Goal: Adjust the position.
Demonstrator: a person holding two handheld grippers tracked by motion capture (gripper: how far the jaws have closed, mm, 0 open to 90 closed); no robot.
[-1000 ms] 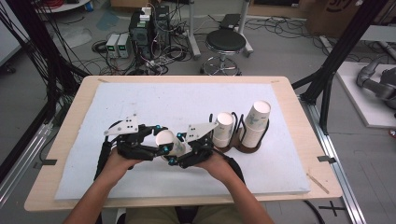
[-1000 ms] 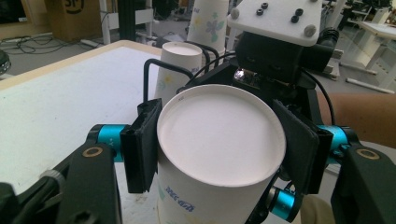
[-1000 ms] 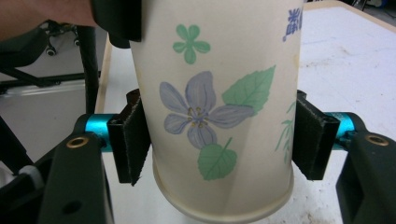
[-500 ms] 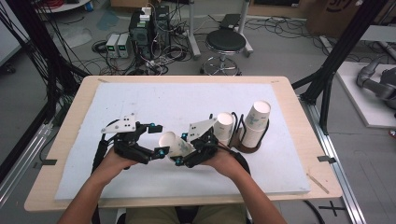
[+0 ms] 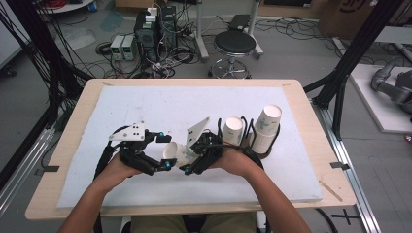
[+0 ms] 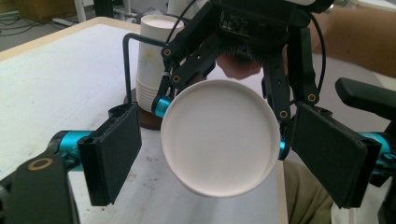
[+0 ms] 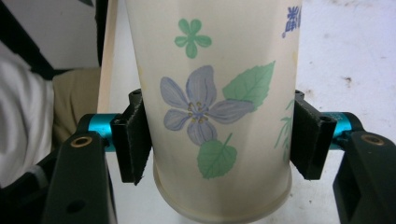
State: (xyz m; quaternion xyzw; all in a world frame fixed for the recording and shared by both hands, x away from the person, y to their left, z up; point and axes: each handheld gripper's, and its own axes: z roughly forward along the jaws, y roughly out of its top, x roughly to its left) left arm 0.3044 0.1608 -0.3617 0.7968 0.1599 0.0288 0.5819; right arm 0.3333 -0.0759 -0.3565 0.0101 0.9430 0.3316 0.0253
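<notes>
Cup (image 7: 215, 112) first: it's in my right gripper (image 7: 219, 140), lying sideways above the mat (image 5: 145, 107), near the front edge, between my two hands. In the right gripper view the pads press on both sides of the flowered wall, close to the rim end, so the right is clamped on it. In the high view I can see the cup (image 5: 176, 152) pointing its base toward my left gripper (image 5: 163, 158).

From the left gripper view the round white base of the cup (image 6: 219, 140) faces me squarely, sitting between my two black jaws. They stand wide, with a gap on each side of the base, so the left is open and not touching anything. The right gripper (image 6: 261, 42) holds it from behind there.

Further out, to my right on the mat, the wire holder (image 5: 252, 141) carries two stacks of cups, one shorter (image 5: 234, 130), one taller (image 5: 267, 127). Beyond the table, a stool (image 5: 235, 44) and boxes with cables on the floor.

Where am I in the job? My read: one cup is out of the holder and lined up for a hand-over. The left has yet to close on the base end, and the right has yet to let go. Where the cup goes after that, I can't tell.
</notes>
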